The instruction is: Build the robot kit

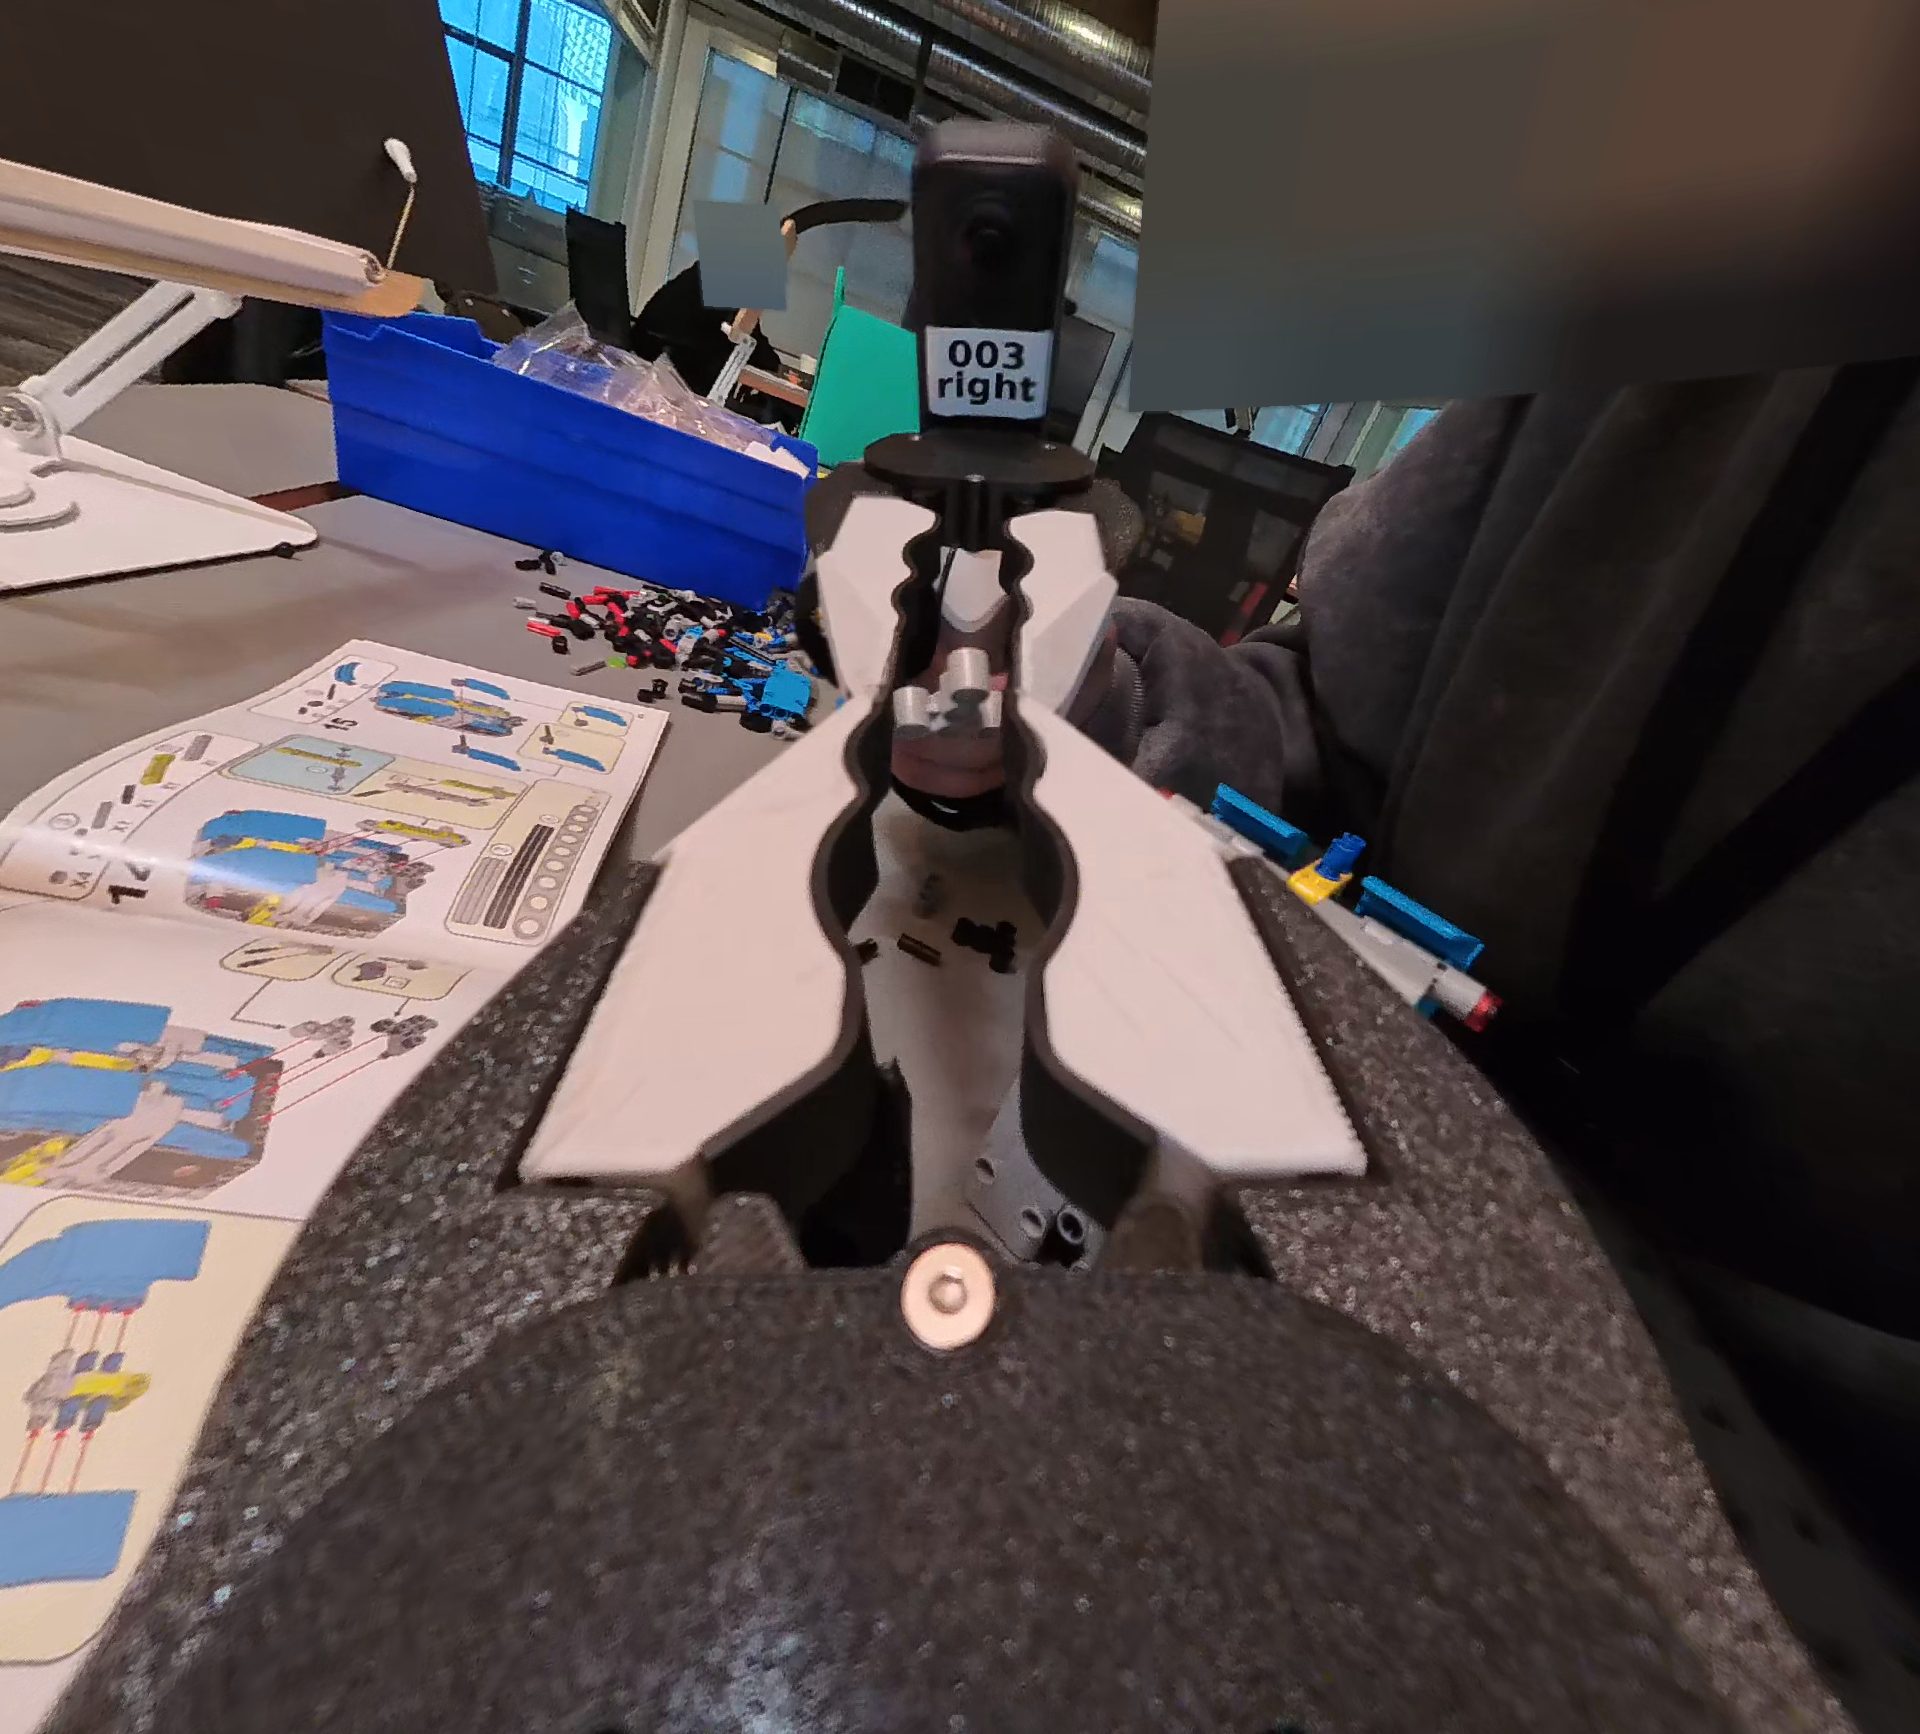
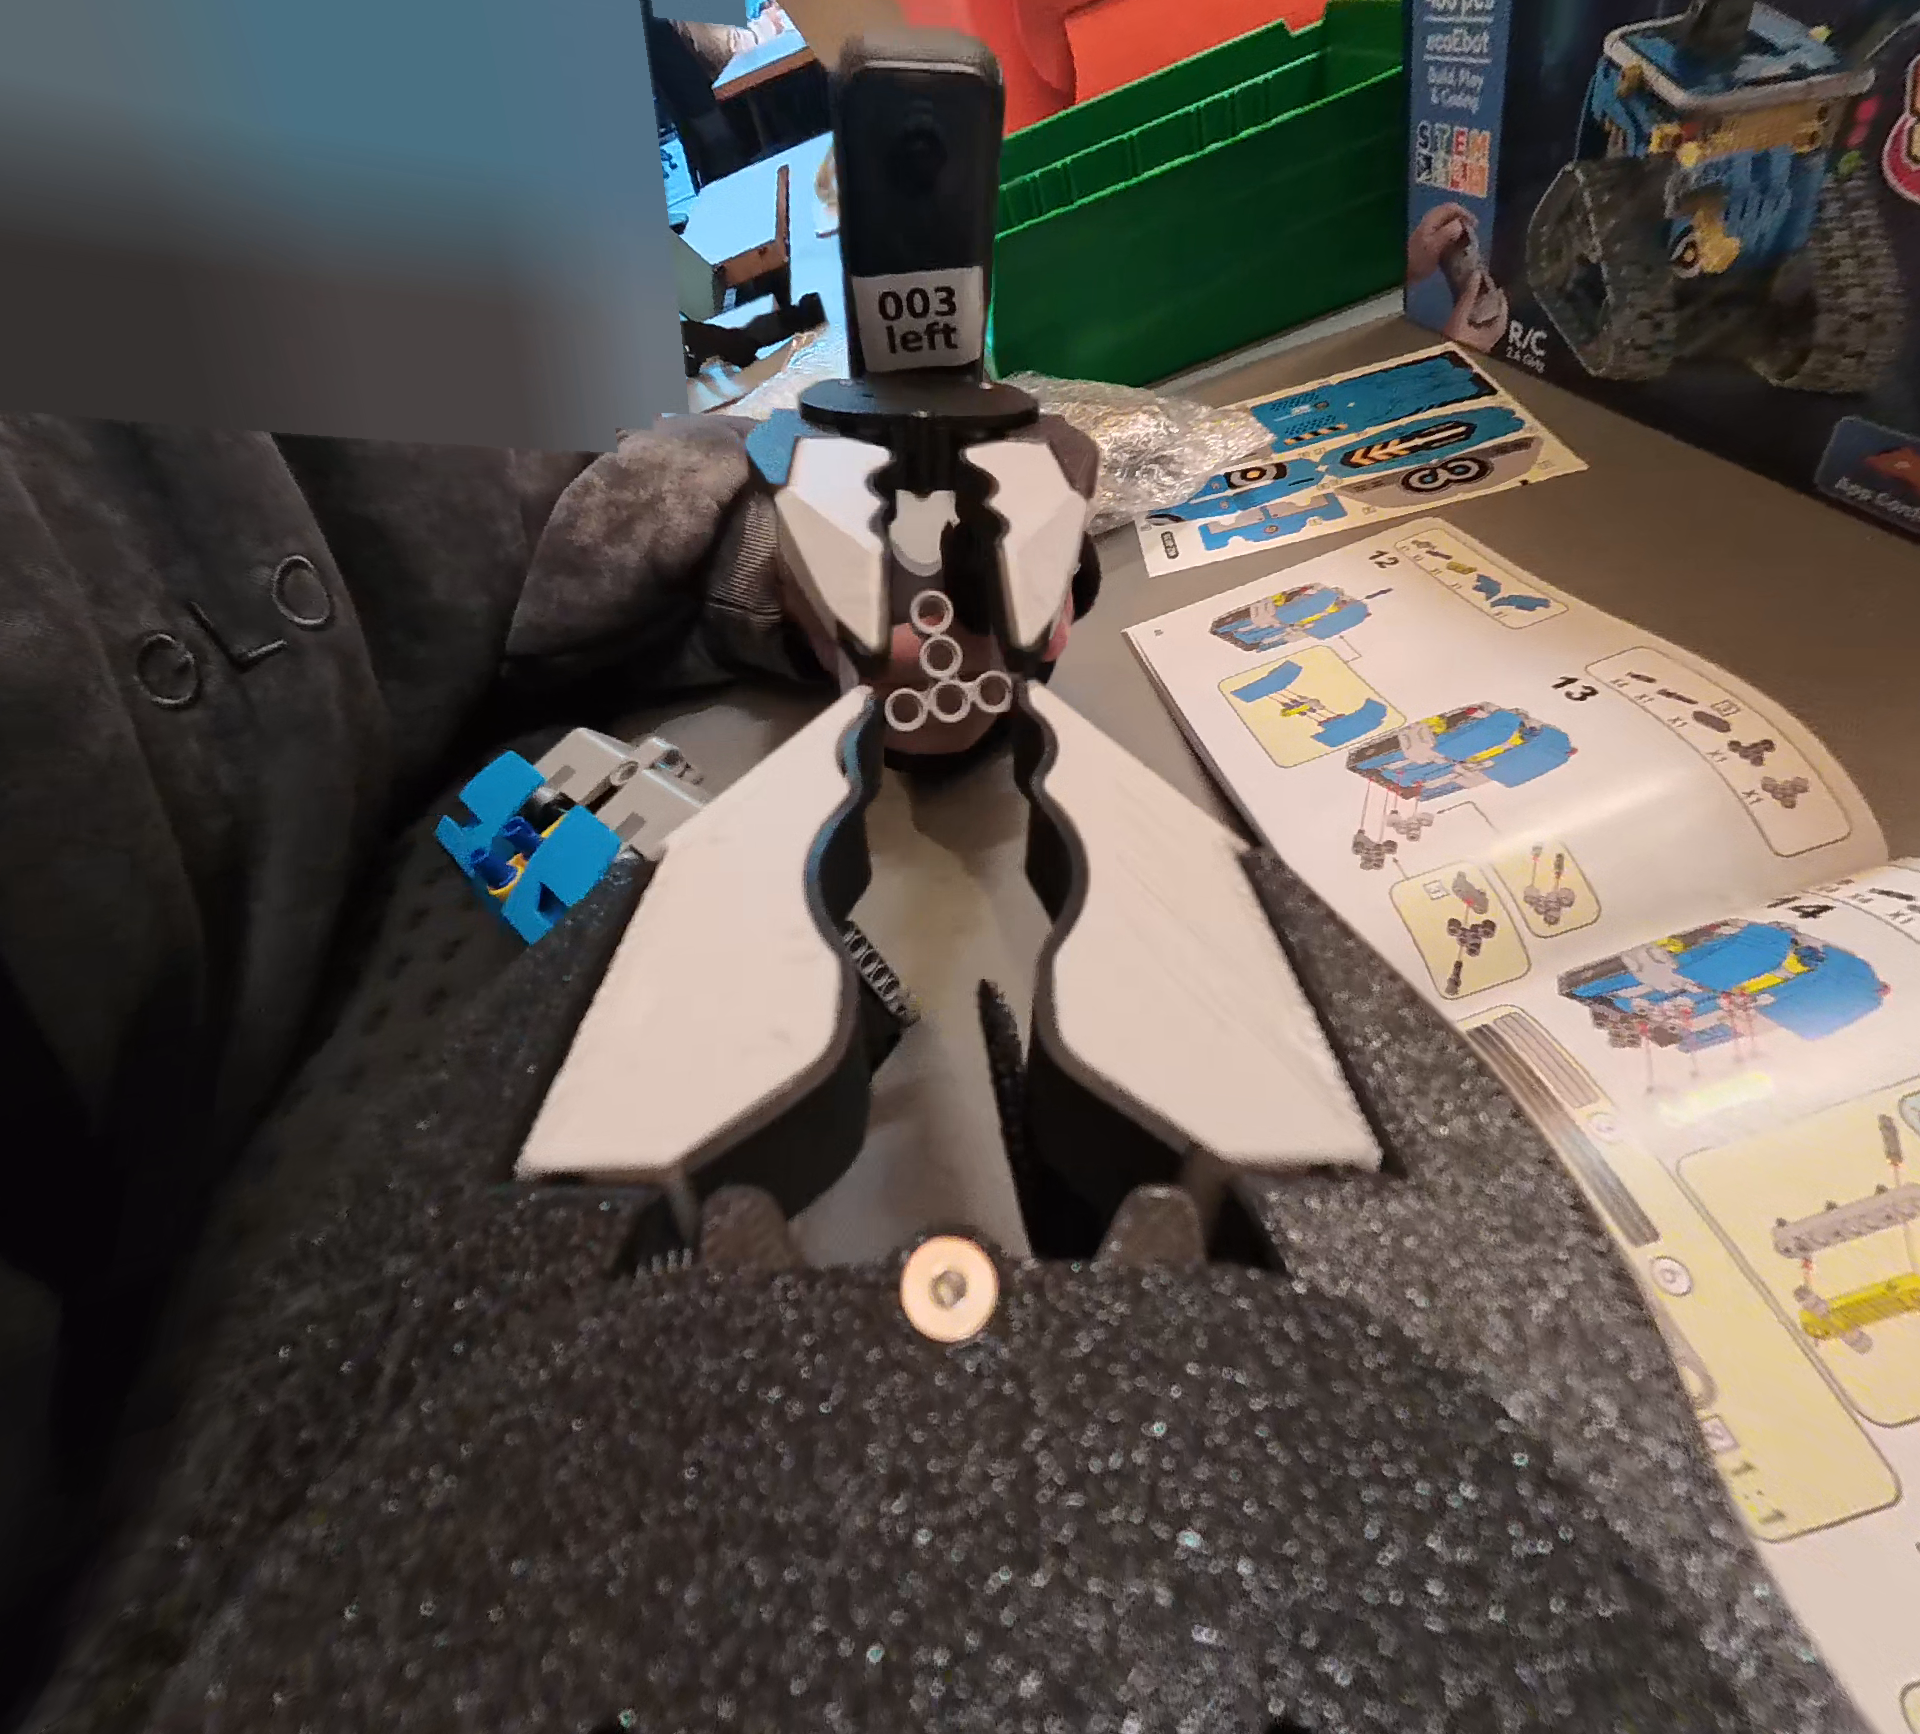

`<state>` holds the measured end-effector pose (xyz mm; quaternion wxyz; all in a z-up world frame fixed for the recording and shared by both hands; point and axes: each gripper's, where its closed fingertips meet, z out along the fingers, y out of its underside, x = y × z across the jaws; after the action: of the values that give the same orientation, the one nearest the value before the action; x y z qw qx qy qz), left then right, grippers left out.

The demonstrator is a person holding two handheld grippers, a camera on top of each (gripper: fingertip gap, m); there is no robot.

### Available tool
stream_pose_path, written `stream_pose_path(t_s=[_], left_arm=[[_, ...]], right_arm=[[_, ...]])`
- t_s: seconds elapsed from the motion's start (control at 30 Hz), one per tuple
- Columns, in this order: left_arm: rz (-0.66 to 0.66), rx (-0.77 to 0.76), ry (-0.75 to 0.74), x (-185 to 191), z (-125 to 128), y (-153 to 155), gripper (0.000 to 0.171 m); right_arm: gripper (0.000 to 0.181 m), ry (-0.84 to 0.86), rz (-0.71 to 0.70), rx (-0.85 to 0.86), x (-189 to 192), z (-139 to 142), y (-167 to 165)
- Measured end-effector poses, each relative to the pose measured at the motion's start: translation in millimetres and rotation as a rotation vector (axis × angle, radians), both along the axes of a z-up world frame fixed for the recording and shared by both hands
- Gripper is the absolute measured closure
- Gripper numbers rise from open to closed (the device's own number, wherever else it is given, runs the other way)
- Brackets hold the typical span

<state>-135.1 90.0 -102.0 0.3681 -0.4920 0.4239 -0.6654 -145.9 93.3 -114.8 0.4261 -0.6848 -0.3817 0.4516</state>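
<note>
While the two grippers face tip to tip, left gripper (image 1: 951,710) pinching a grey piece (image 1: 943,697), right gripper (image 2: 943,697) pinching the same holed piece, booklet (image 2: 1507,811) to its right, model (image 2: 540,827) to its left, pile (image 1: 675,635) left of the left gripper.

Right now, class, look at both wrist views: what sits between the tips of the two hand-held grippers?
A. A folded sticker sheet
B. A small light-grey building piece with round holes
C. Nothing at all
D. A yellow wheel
B: the grey piece, with a row of round holes and more stacked above, sits where the tips of the left hand-held gripper and the right hand-held gripper meet, above the open instruction booklet.
</note>
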Motion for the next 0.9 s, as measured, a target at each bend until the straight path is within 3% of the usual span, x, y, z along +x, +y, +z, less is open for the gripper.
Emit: stream_pose_path(t_s=[0.2,0.47,0.57,0.67,0.77,0.8,0.9], left_arm=[[0.011,0.046,0.008,-1,-2,-1,0.164],[0.221,0.302,0.021,-1,-3,12,0.165],[0.249,0.395,0.039,1,-6,8,0.164],[0.265,0.432,0.045,2,-8,7,0.165],[0.251,0.292,0.04,1,-4,12,0.156],[0.226,0.187,0.01,-1,2,14,0.148],[0.029,-0.298,-0.216,-22,33,26,0.149]], right_arm=[[0.158,-0.033,-0.024,0.041,0,-2,1],[0.148,0.016,-0.019,-0.154,2,-13,8],[0.163,0.077,-0.003,-0.179,1,-5,7],[0.167,0.066,-0.001,-0.195,2,-6,6],[0.167,0.053,-0.027,-0.15,3,-3,9],[0.167,0.06,-0.03,-0.135,4,-1,9],[0.168,0.058,-0.046,0.002,7,10,8]])
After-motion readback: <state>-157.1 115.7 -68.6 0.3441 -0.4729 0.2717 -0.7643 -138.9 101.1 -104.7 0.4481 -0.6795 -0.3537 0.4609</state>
